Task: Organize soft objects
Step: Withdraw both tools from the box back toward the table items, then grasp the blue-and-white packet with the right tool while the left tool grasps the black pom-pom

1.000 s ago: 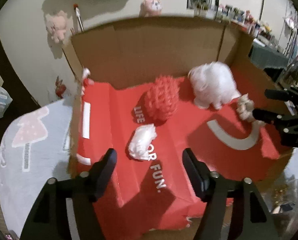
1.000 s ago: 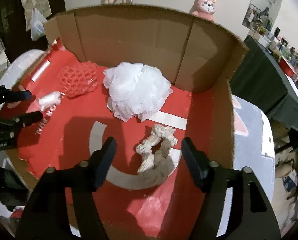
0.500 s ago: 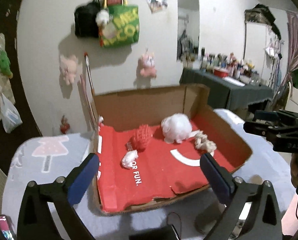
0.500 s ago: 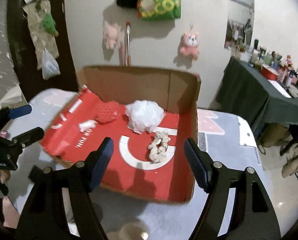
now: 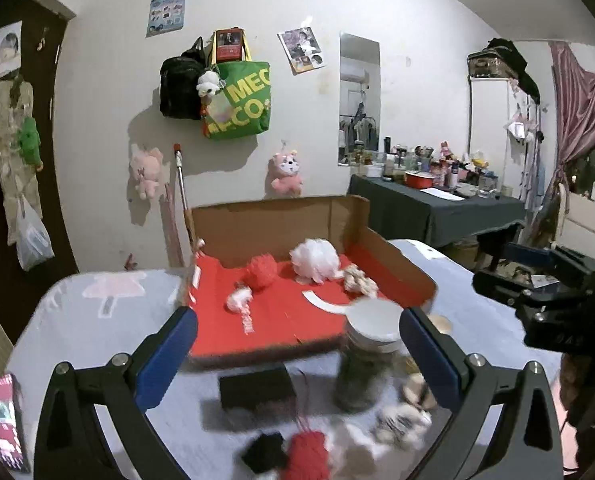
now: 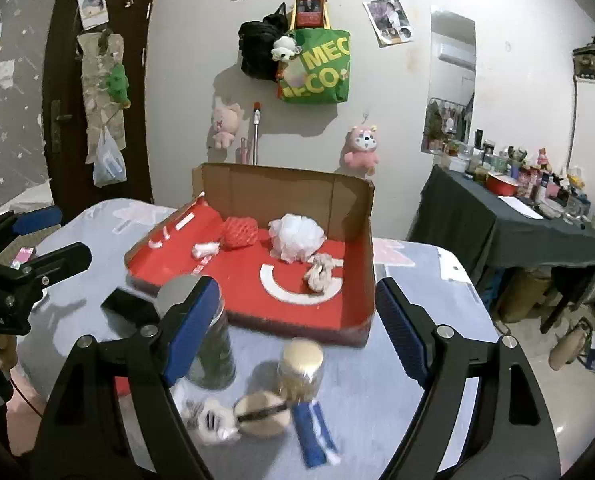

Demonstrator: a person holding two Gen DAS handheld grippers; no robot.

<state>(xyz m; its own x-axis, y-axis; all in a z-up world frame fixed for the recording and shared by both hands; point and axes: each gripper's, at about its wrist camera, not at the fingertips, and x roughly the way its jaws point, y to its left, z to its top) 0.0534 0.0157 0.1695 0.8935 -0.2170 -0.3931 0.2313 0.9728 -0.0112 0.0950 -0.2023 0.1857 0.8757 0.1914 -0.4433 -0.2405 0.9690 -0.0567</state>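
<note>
The right gripper (image 6: 297, 324) is held wide open above the table (image 6: 437, 360). Inside the cardboard box (image 6: 289, 196), a red mesh sponge (image 6: 239, 233), a white bath pouf (image 6: 296, 236), a knotted rope toy (image 6: 319, 272) and a small white scrap (image 6: 205, 249) are seen. Nearer the camera a dark jar (image 6: 213, 344), a gold-lidded jar (image 6: 300, 368) and a blue cloth (image 6: 313, 432) (blurred) are set. The left gripper (image 6: 45, 236) is seen at the left edge, also open.

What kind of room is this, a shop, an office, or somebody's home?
Most likely somebody's home, probably a bedroom or living room: plush toys hang on the wall beside a green tote bag, and a cloth-covered table holds bottles and jars.
</note>
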